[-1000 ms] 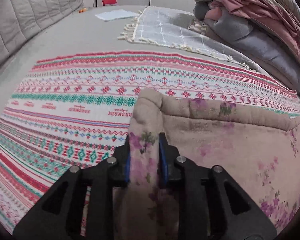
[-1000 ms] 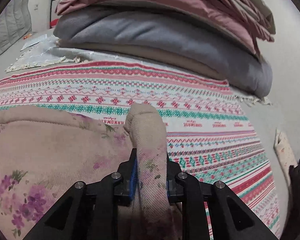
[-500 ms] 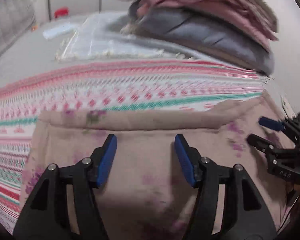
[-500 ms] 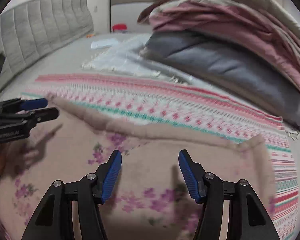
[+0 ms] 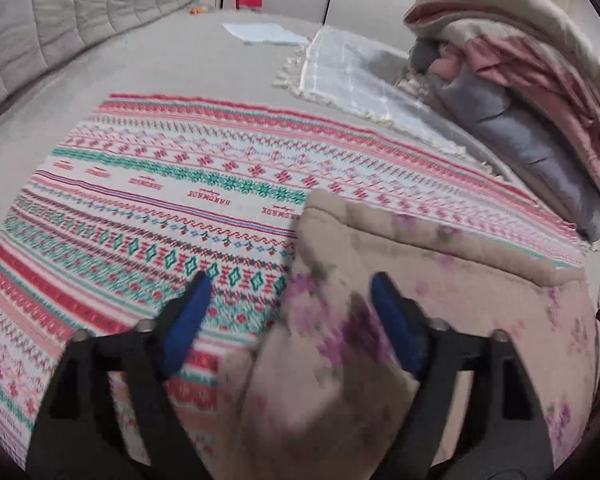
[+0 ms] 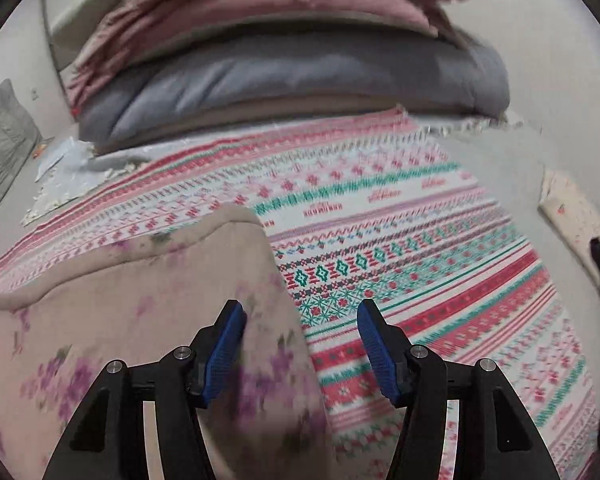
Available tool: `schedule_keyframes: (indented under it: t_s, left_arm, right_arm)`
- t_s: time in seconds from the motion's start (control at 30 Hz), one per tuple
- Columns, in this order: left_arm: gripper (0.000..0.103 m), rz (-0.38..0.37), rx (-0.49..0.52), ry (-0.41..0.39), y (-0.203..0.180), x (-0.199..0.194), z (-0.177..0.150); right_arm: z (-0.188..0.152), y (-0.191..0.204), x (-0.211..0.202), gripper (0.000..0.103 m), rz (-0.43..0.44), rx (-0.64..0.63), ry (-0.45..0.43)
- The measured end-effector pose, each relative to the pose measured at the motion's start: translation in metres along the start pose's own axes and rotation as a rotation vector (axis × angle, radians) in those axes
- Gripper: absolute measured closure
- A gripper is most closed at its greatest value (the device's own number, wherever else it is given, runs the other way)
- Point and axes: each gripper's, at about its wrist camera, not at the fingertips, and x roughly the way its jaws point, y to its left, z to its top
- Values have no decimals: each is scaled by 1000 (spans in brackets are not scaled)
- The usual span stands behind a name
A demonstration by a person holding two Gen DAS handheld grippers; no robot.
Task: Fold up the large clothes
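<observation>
We see a grey bed [image 5: 172, 60], patterned blanket [image 5: 140, 208] spread on it, beyond the blanket a fringed white cloth [image 5: 352, 76], stacked quilts [image 5: 532, 92], a pale blue sheet [image 5: 264, 34].

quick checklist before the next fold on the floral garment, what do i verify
1. Left gripper free of cloth: ok, jaws opening, pads pinch nothing; the corner lies loosely between them.
2. Right gripper free of cloth: ok, jaws apart; the fabric edge lies beside one pad.
3. Floral garment folded over with rounded fold edge at far side: ok.
4. Fold edge straight and corners matched: cannot tell, both views blurred.
5. Garment lies on the patterned blanket: ok.
6. Room beyond the fold: ok, the pile of bedding stands apart from the garment.
</observation>
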Motion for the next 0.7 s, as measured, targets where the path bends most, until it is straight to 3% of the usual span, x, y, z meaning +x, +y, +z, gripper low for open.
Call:
schedule_keyframes:
  t_s: [0.07, 0.2, 0.4, 0.53, 0.6, 0.7]
  left_arm:
    - [12, -35, -23, -29, -5, -26, -10]
    - [7, -133, -138, -32, -7, -68, -36]
    - [6, -242, -212, -18, -7, -114, -86]
    - [4, -325, -273, -28, 4, -121, -119]
    - [4, -287, -301, -30, 11, -115, -134]
    - [4, -241, -340, 31, 14, -102, -141]
  right_arm:
    - [-10, 11, -26, 42, 4, -60, -45]
    - [-39, 30, -80, 24, 91, -69, -122]
    - [-91, 70, -137, 23, 146, -137, -143]
    - [-120, 77, -155, 22, 183, -142, -159]
    - [-133, 79, -155, 21, 183, -141, -163]
    - [-147, 83, -150, 21, 165, -160, -116]
